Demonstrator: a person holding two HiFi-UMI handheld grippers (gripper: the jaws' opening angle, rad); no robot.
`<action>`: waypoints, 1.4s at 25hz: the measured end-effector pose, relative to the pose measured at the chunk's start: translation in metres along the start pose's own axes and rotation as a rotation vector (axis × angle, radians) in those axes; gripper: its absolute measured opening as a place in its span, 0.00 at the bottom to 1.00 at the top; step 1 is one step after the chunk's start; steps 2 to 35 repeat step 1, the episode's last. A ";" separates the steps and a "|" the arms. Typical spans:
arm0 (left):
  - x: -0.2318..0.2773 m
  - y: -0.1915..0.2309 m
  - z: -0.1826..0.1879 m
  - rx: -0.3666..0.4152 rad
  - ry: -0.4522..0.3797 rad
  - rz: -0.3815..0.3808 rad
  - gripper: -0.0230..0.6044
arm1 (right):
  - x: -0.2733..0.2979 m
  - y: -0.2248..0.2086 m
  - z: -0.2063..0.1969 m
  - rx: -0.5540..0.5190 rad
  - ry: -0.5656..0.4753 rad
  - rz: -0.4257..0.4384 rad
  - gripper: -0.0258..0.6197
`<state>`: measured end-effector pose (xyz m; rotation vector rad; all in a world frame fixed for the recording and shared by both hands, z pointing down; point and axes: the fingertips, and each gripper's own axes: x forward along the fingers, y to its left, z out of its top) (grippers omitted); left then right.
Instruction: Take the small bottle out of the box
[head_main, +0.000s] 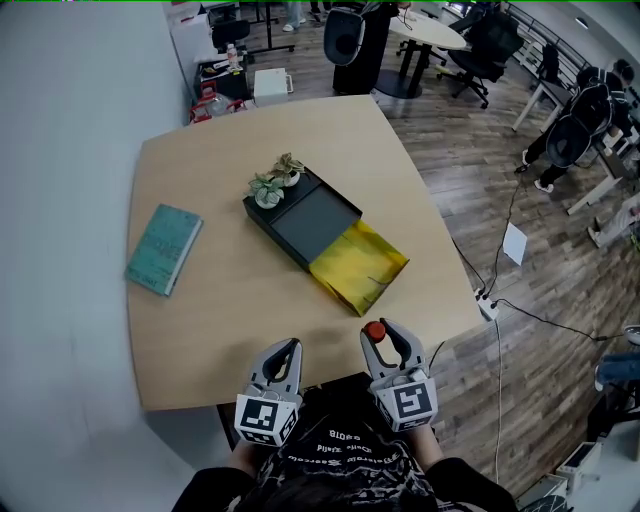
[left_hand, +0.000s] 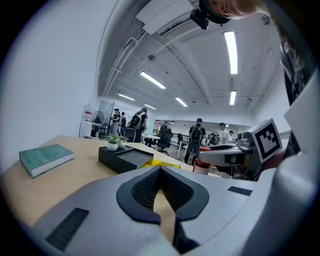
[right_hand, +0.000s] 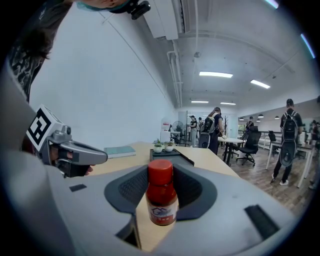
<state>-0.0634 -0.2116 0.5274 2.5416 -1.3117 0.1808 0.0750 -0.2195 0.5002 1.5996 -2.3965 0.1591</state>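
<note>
The small bottle (right_hand: 161, 192) shows its label only in the right gripper view, right tool (right_hand: 161, 201) clamped on it; left tool (left_hand: 161, 194) pinched together, empty; wood tabletop (head_main: 230, 300), busy office.

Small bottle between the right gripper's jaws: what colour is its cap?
Red cap on the small bottle; it shows best in the right gripper view.

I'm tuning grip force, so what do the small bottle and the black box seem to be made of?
The small bottle looks like glossy plastic or glass, I cannot tell which: shiny reddish body, smooth red cap, paper-like label. The black box looks like matte cardboard, probably: dull flat faces, crisp edges.
</note>
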 end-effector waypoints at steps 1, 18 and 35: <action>0.001 0.001 0.000 0.002 0.000 0.003 0.04 | 0.001 0.000 0.000 0.000 0.000 0.000 0.28; 0.001 0.001 0.000 0.002 0.000 0.003 0.04 | 0.001 0.000 0.000 0.000 0.000 0.000 0.28; 0.001 0.001 0.000 0.002 0.000 0.003 0.04 | 0.001 0.000 0.000 0.000 0.000 0.000 0.28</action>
